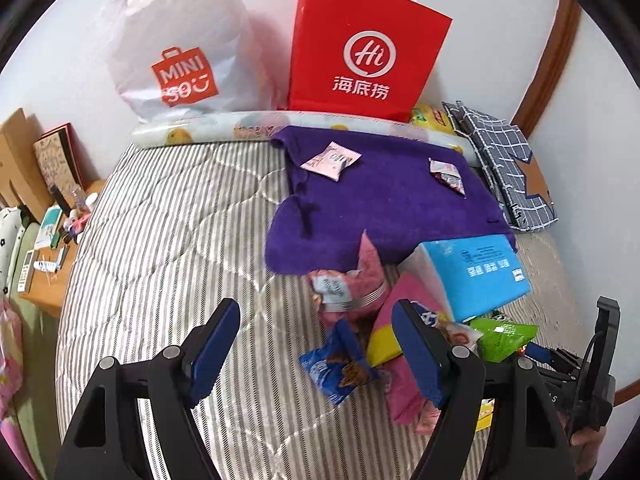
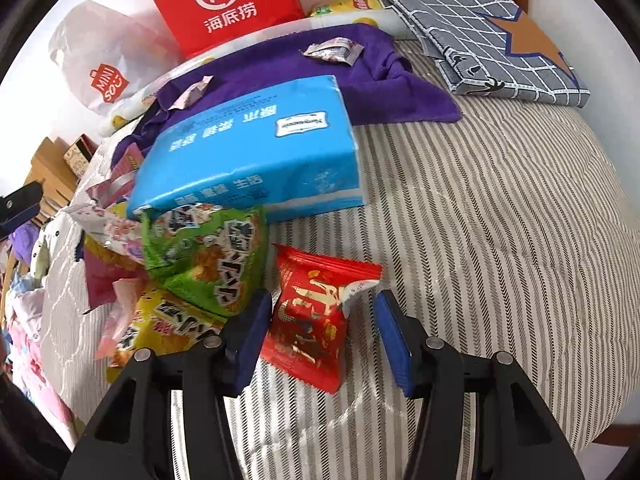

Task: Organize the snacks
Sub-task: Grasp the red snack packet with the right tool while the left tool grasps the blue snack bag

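A heap of snack packets lies on a striped bed [image 1: 168, 224]. In the left wrist view my left gripper [image 1: 316, 334] is open above a blue snack packet [image 1: 340, 368], beside pink packets [image 1: 348, 280] and a green packet [image 1: 500, 336]. In the right wrist view my right gripper [image 2: 324, 328] is open around a red snack packet [image 2: 316, 320] that lies between its fingers on the bed [image 2: 500, 220]. A green packet [image 2: 204, 252] and a yellow packet [image 2: 160, 328] lie to its left. Small pink sachets [image 1: 330, 158] rest on a purple cloth [image 1: 380, 204].
A blue tissue pack [image 1: 472, 272] [image 2: 256, 148] lies by the heap. A red paper bag [image 1: 360, 48] and a white plastic bag [image 1: 176, 48] lean on the wall. A checked fabric box [image 2: 496, 40] lies folded at the right. A cluttered side table [image 1: 48, 248] stands left.
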The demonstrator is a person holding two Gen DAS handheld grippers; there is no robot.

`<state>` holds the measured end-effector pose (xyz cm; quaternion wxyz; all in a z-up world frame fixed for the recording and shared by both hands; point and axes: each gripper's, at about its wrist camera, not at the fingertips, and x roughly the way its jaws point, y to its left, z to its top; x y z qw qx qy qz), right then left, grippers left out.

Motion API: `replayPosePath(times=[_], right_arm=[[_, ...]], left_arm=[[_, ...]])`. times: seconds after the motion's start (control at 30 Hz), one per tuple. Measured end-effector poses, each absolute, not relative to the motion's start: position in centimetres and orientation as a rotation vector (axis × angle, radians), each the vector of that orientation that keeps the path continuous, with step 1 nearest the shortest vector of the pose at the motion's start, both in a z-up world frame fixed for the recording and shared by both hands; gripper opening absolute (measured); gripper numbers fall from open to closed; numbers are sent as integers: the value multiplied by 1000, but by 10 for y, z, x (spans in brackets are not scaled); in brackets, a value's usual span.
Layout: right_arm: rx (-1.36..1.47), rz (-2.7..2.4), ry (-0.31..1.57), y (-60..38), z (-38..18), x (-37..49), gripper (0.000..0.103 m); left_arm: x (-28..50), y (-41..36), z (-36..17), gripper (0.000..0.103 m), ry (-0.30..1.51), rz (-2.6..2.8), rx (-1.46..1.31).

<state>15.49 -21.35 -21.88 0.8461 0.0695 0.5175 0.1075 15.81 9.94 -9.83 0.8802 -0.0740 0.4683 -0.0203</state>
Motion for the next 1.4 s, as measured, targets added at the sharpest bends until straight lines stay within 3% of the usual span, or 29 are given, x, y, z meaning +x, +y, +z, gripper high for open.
replayPosePath(times=[0.17,0.27,0.37,1.2,1.4], right_arm=[[52,228,1051,-201,-220,152,54],[-14,245,1025,-195,-220,149,43],[-2,255,1018,-201,-220,149,41],[-13,198,923,-232,-229,160,41],[-14,182,894,-231,-230,159,41]], left_arm=[[153,107,-107,77,986,-32,-168],[150,109,-116,77,996,-45,-190],[147,106,-125,77,1009,-59,-179],[145,68,-182,77,1046,-182,37],[152,63,-183,71,1043,-192,77]])
